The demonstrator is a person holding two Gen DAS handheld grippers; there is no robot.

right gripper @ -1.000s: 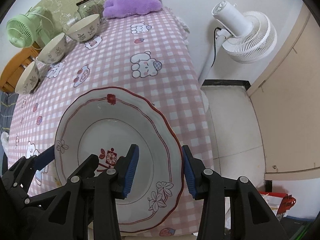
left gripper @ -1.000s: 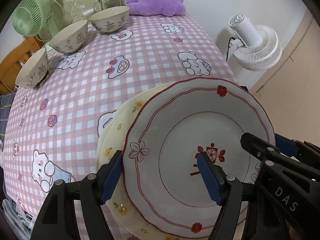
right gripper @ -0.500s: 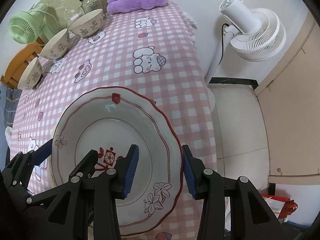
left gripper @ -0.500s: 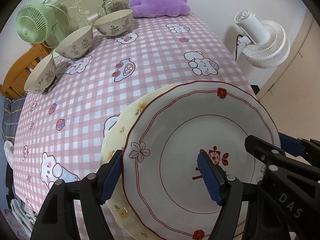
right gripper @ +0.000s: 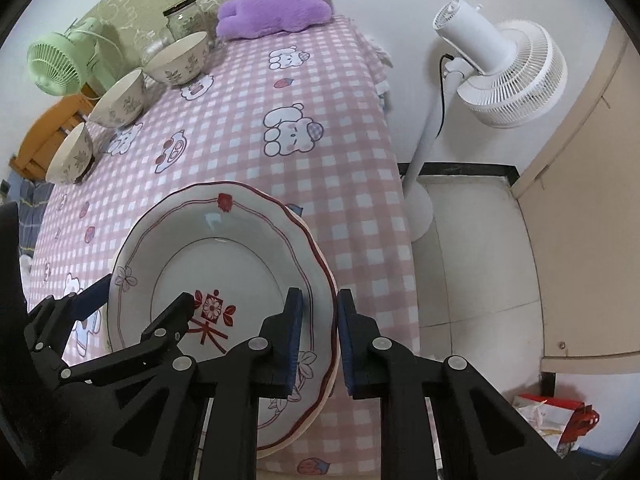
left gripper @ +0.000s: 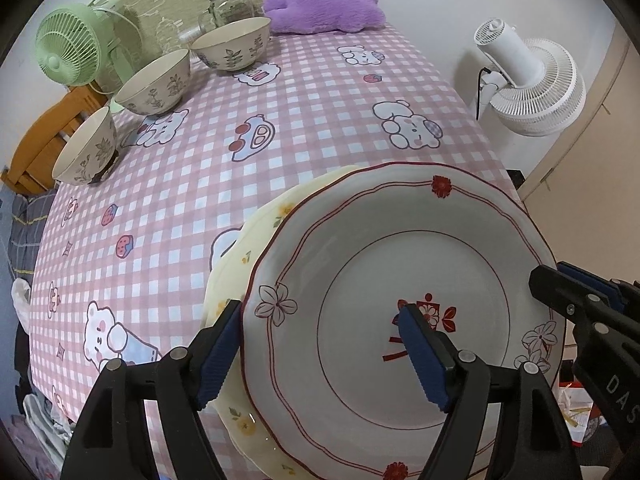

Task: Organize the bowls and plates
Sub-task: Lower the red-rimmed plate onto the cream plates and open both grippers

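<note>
The right gripper (right gripper: pixel 318 336) is closing on the red-rimmed plate's (right gripper: pixel 224 256) rim while the left gripper (left gripper: pixel 320 354), opening, straddles it atop the yellow plate (left gripper: pixel 256 248) at lower centre, so stacking appears underway; next comes a level, steady settle.

A green fan (left gripper: pixel 68 54), glass jar (left gripper: pixel 231 7) and purple cushion (left gripper: pixel 324 8) sit at the bench's far end; a white fan (right gripper: pixel 504 68) stands beside.

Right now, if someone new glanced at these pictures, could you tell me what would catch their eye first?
The big white plate with the red scalloped rim fills the near edge of the pink checked tablecloth, lying on a pale yellow plate. The right tool is closing on its right rim, while the left tool straddles its left rim, opening. Three patterned bowls line the far left.
</note>
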